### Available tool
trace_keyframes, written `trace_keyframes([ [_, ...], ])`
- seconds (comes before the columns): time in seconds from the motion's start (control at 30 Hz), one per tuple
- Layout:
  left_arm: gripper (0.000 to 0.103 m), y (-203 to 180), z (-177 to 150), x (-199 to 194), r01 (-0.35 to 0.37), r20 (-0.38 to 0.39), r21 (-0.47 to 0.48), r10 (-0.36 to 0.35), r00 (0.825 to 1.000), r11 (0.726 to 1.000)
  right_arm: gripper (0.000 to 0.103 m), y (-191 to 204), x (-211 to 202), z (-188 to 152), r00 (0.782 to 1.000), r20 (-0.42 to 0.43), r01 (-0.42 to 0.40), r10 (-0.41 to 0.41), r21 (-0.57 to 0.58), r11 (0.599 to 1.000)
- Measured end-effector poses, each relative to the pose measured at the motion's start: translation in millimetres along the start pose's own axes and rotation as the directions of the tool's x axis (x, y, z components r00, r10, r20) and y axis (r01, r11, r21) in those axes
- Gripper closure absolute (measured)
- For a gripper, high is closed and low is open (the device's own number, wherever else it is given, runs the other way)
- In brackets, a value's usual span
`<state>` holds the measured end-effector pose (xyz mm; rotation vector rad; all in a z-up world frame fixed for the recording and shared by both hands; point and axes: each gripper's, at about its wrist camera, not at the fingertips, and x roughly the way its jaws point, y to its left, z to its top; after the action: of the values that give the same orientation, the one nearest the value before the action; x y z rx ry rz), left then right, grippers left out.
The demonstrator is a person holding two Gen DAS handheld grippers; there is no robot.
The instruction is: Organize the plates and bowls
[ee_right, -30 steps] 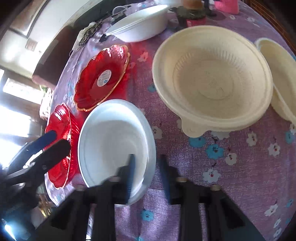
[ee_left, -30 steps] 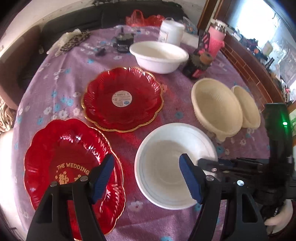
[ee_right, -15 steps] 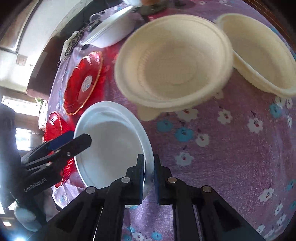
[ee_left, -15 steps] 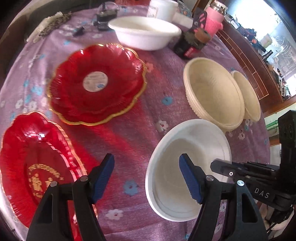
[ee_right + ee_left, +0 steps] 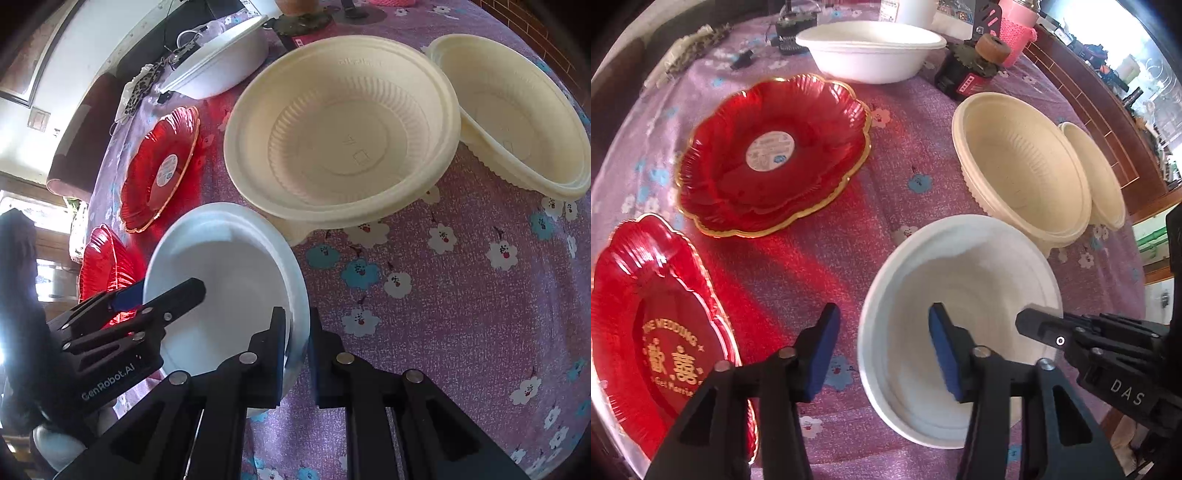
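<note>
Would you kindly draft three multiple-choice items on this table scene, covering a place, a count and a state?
1. The near white foam bowl is flanked by?
A. red wedding plate and cream ribbed bowl
B. two cups
C. nothing

2. How many red scalloped plates?
A. one
B. two
C. four

3. The right gripper is?
A. wide open
B. out of sight
C. shut on the bowl's rim

Key: 1 A, red wedding plate lies left, cream ribbed bowl beyond right; 2 B, the other is the red stickered plate; 3 C, jaws pinch the rim.

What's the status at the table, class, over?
Right gripper shut on near white bowl's rim. Left gripper closing astride opposite rim, not yet pinching. Cream bowl close beyond.
</note>
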<state>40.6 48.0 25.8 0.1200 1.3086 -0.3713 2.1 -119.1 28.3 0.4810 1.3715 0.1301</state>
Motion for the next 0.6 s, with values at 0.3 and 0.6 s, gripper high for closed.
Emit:
trace_keyframes([
  [0.3,0.087,1.7,-4.3,-2.5,-0.021,0.019,-0.017,0.022,1.0,1.0,0.088,5.3,5.7,2.0,0.999,0.004,0.033,-0.032,-0.02,0.999],
  [0.6,0.087,2.3,-5.0,-5.2,-0.036,0.02,-0.017,0.037,0.999,0.999,0.088,5.3,6.3,2.0,0.999,0.008,0.04,-0.04,-0.022,0.999],
])
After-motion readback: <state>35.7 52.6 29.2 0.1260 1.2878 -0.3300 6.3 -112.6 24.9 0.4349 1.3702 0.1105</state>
